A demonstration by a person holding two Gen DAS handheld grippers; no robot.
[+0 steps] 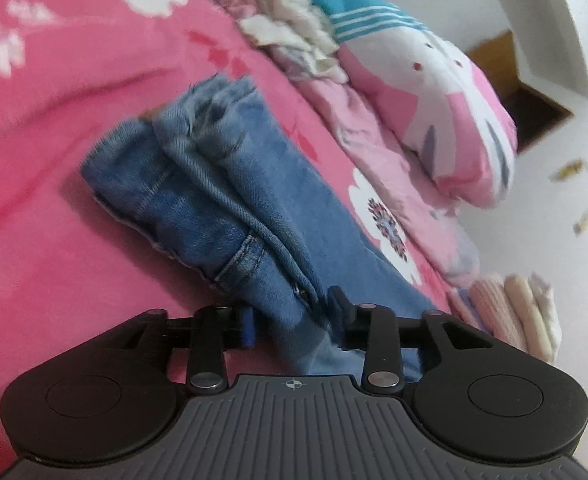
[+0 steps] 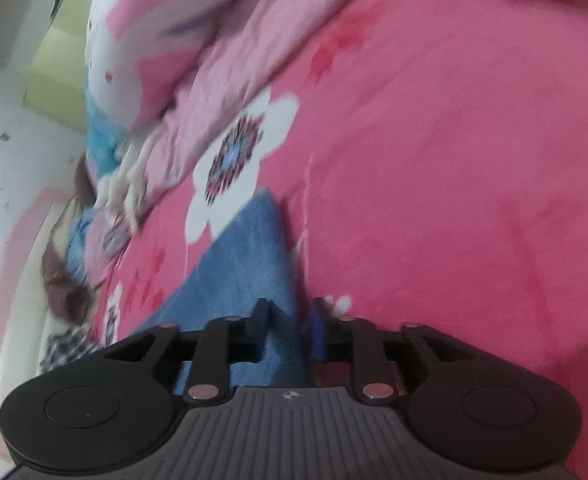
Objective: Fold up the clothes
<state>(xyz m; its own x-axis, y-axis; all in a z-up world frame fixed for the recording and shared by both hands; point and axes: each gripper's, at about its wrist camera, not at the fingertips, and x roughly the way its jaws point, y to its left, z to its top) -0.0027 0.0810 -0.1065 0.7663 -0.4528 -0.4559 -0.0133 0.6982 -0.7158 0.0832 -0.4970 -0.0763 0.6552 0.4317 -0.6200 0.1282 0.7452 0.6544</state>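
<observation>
Here the jeans [image 1: 229, 200] lie bunched on the pink floral bedspread [image 1: 53, 120], their long axis running from the left gripper [image 1: 294, 320] away up the frame, frayed hems pointing at the far end. The near end of the denim passes between the left jaws, which stand narrow; contact with the pads appears likely but is not certain. In the right wrist view a blue corner of the same garment [image 2: 249, 256] passes between the right gripper [image 2: 289, 316], jaws likewise narrow. Both hands sit at the near end; judged, the coming move carries that end toward the hems. Folded clothes [image 1: 510, 312] lie stacked to the right.
</observation>
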